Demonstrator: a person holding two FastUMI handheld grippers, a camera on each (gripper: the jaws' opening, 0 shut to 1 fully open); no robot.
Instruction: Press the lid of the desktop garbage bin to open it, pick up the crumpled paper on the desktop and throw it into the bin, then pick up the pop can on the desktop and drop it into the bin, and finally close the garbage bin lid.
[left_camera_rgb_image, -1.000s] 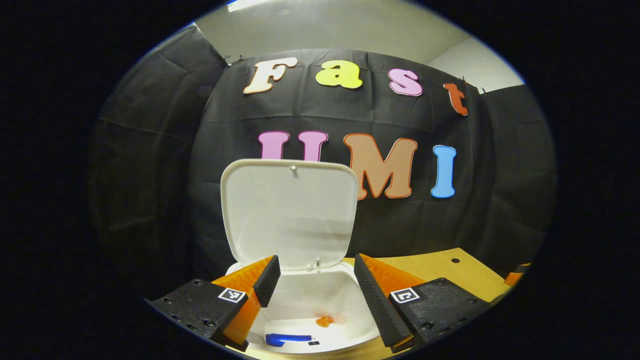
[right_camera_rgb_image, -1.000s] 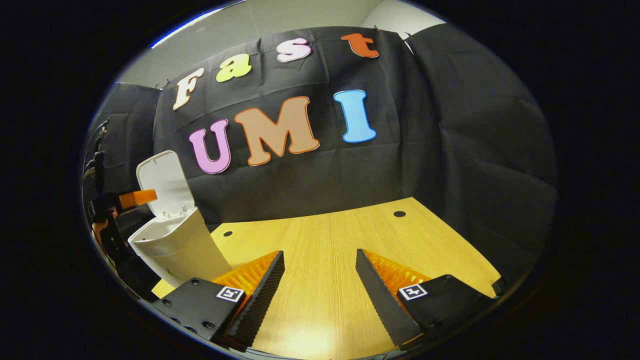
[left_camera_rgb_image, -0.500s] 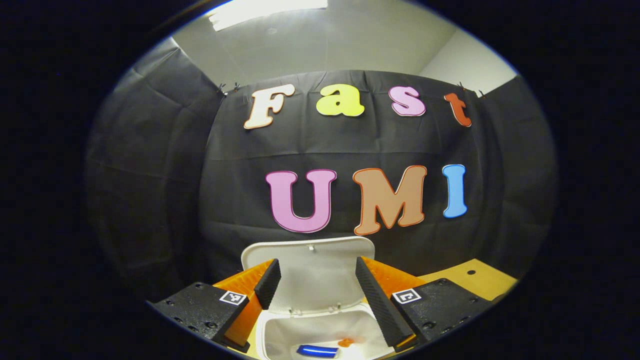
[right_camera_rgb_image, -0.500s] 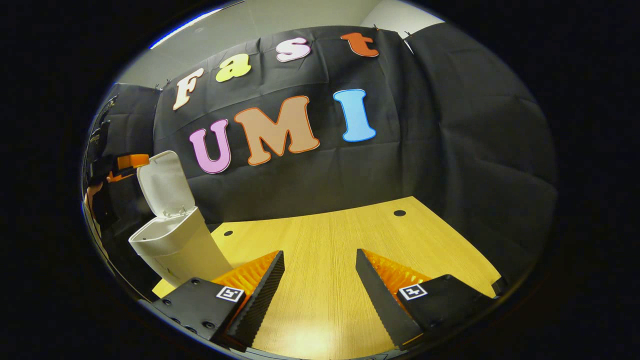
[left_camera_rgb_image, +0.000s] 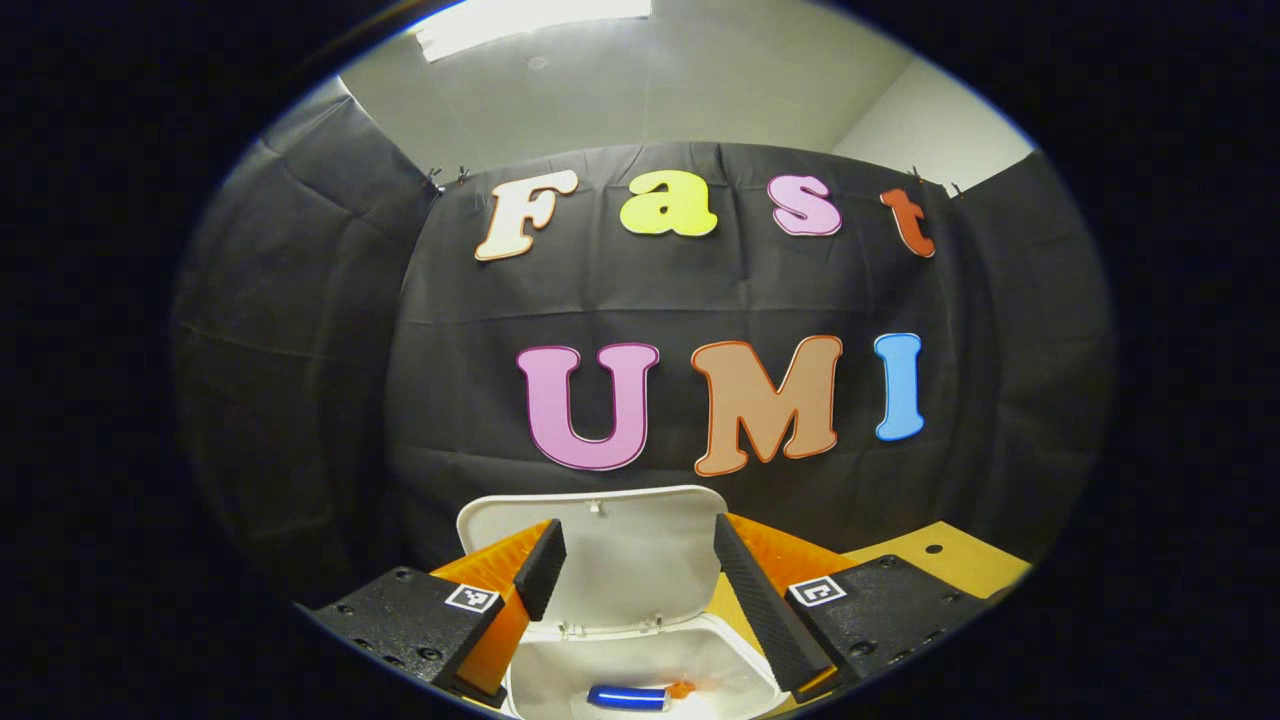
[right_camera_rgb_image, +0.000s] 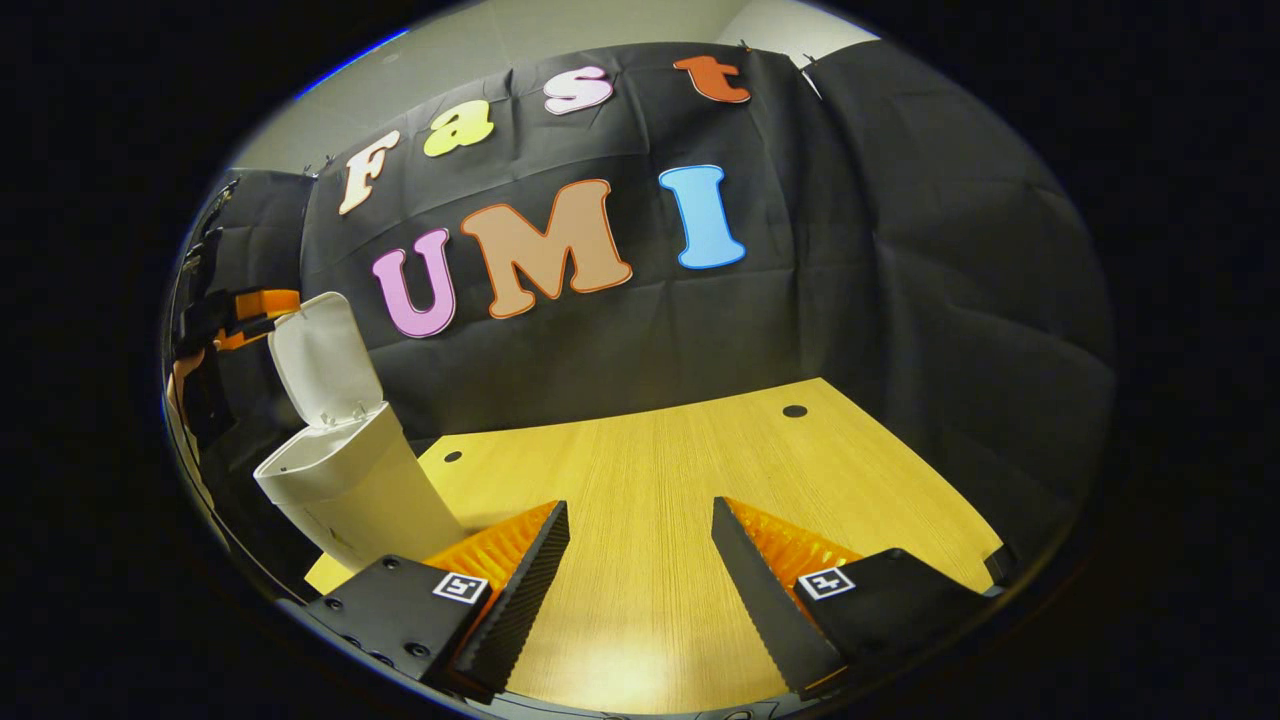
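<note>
White smooth plastic bin (left_camera_rgb_image: 640, 670), rounded lid (left_camera_rgb_image: 620, 560) raised; both ridged tools (left_camera_rgb_image: 640, 590) (right_camera_rgb_image: 640, 570) gape, empty.

White garbage bin (right_camera_rgb_image: 345, 490) with white lid (right_camera_rgb_image: 318, 358), plain and unpatterned. Inside the bin, a blue pop can (left_camera_rgb_image: 627, 697) beside a small orange scrap (left_camera_rgb_image: 683, 689). Yellow-tan bench (right_camera_rgb_image: 690, 480) with fine straight wood grain and small dark round holes. Plain black cloth wall (right_camera_rgb_image: 900, 300), creased.
</note>
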